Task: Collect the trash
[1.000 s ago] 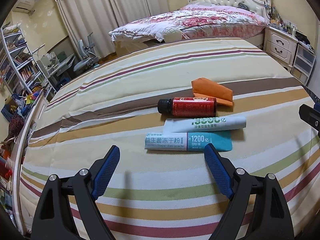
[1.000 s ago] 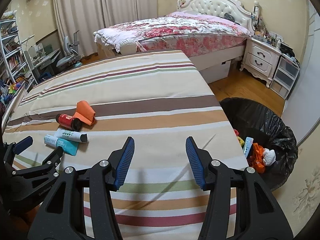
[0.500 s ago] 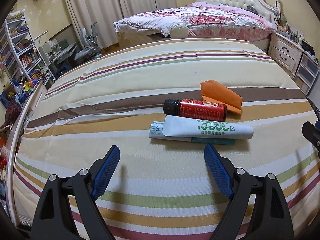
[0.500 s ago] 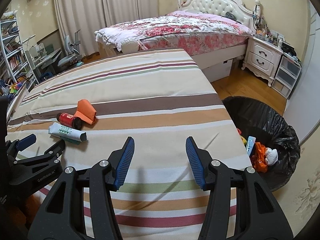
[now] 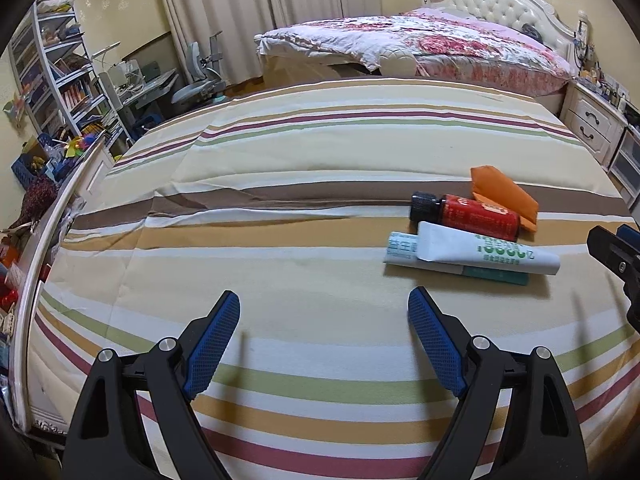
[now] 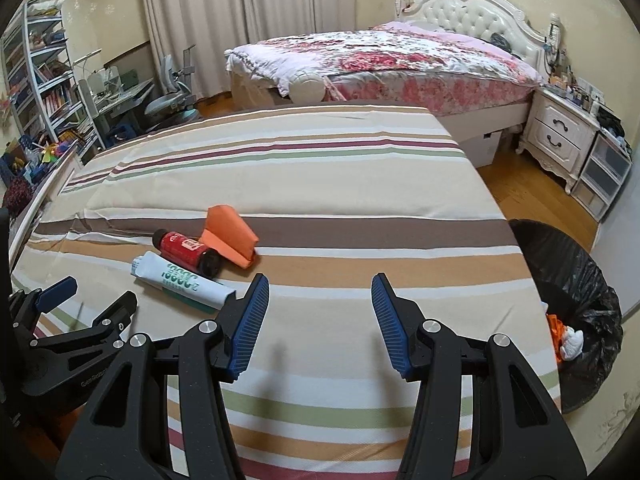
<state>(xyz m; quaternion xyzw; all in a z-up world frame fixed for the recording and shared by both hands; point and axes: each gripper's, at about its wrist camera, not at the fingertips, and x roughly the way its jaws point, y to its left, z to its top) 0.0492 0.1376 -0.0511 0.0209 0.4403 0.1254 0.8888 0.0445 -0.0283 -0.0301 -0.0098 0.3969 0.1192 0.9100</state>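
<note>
We note the broad striped cloth-covered surface (image 5: 280,248), cream with brown, tan, green and maroon bands, carrying a small cluster of trash toward its right side in the left wrist view. Off the surface's right edge, on the floor, stands the black plastic-lined trash bin (image 6: 576,280) with a few coloured scraps already inside.

The cluster, big to small: a white soft tube with green print (image 5: 486,249) lying across a flat teal-and-white sachet (image 5: 496,275); behind them, touching the tube, a red-labelled dark bottle with a black cap (image 5: 466,213); behind that, a folded orange paper piece (image 5: 505,196).

Key relation: the tube's long axis runs roughly across both views, crimped end toward the left, cap end toward the bin side. From the left gripper (image 5: 324,338) the cluster lies ahead and to the right; jaws stand wide, nothing between them. From the right gripper (image 6: 318,322) it lies ahead and to the left, just beyond its left finger; jaws part-open at a moderate gap, empty.

Judgement: both are near the cluster; the right one is the closer to the bin
</note>
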